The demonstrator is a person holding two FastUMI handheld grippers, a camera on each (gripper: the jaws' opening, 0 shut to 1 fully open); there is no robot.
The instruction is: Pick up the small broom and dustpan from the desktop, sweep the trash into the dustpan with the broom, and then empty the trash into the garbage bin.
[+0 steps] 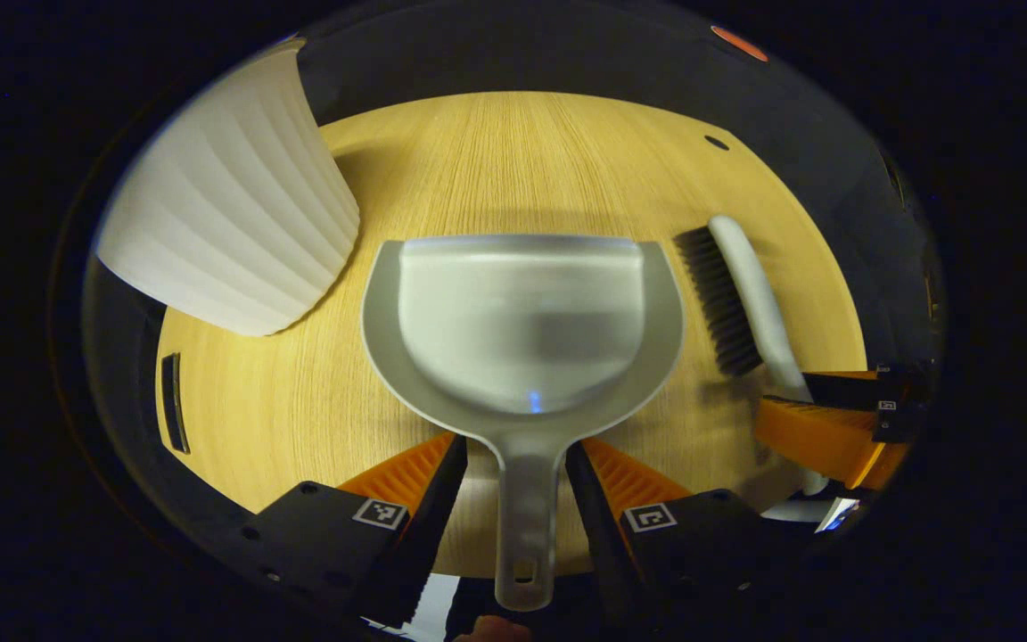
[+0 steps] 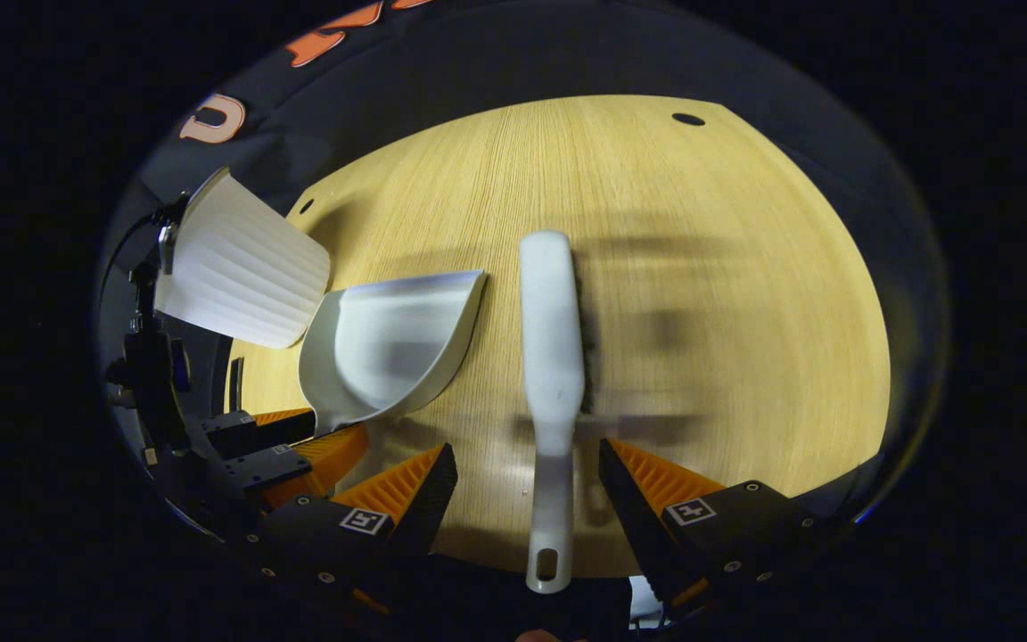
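A grey dustpan (image 1: 522, 321) lies flat on the wooden desktop (image 1: 496, 152), its mouth facing away. Its handle runs back between the fingers of my left gripper (image 1: 516, 446), which stands open with a gap on each side. To its right lies the small broom (image 1: 745, 294), white-backed with dark bristles. In the right gripper view the broom (image 2: 551, 357) points away and its handle lies between the fingers of my right gripper (image 2: 527, 450), open and well clear of it. The white ribbed garbage bin (image 1: 228, 205) stands left of the dustpan (image 2: 389, 348).
The right gripper (image 1: 834, 415) shows at the right edge of the left gripper view, by the broom's handle. The left gripper (image 2: 291, 446) shows at the lower left of the right gripper view. The bin (image 2: 237, 267) sits near the desk's left edge. Small dark holes (image 2: 687, 119) mark the far corners.
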